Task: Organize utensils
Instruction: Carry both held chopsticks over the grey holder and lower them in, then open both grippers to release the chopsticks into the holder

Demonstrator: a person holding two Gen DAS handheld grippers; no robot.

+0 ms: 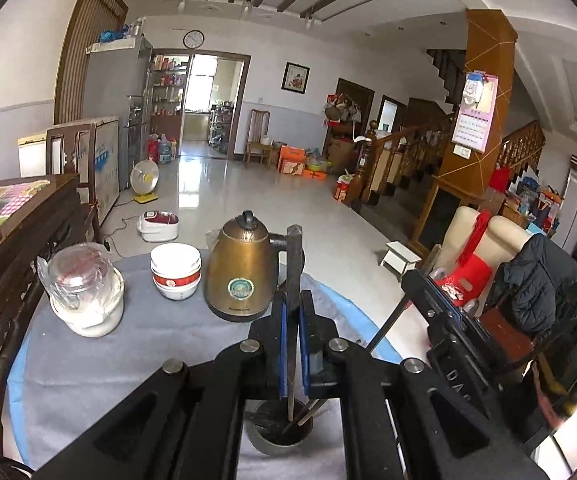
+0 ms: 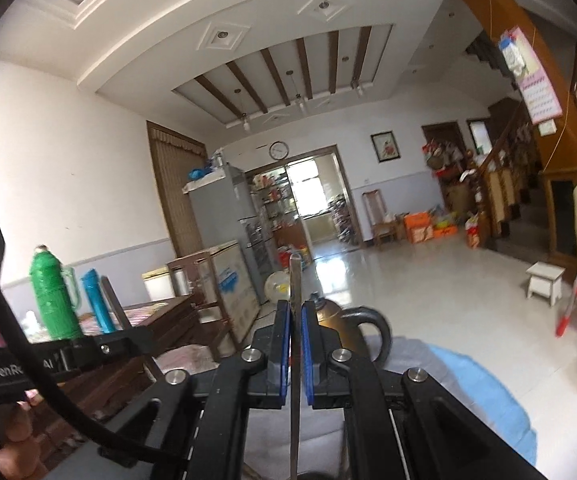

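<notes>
Grey cloth [image 1: 160, 344] over a round table edged in blue filled the near ground, with a wide tiled room open beyond it. On the cloth stood a plastic-wrapped jar [image 1: 84, 292], a stack of bowls [image 1: 175, 271] and a brass kettle [image 1: 242, 268], all set back toward the far edge. The left gripper [image 1: 292, 340] had its pads pinched on a thin dark utensil [image 1: 293, 264] held upright, long axis running straight down between the fingers into a dark round holder [image 1: 280, 436] directly beneath. Another slim handle leaned inside that holder. The right gripper [image 2: 295, 344] was likewise clamped on a slender metal utensil [image 2: 295, 280], near vertical, its lower end reaching toward the bottom edge of that view, where what looked like the holder's rim barely showed. Of the two, the left looked better lined up over the holder. Open cloth lay all around it, the kettle being the nearest obstacle, and the table edge curved away on the right.
</notes>
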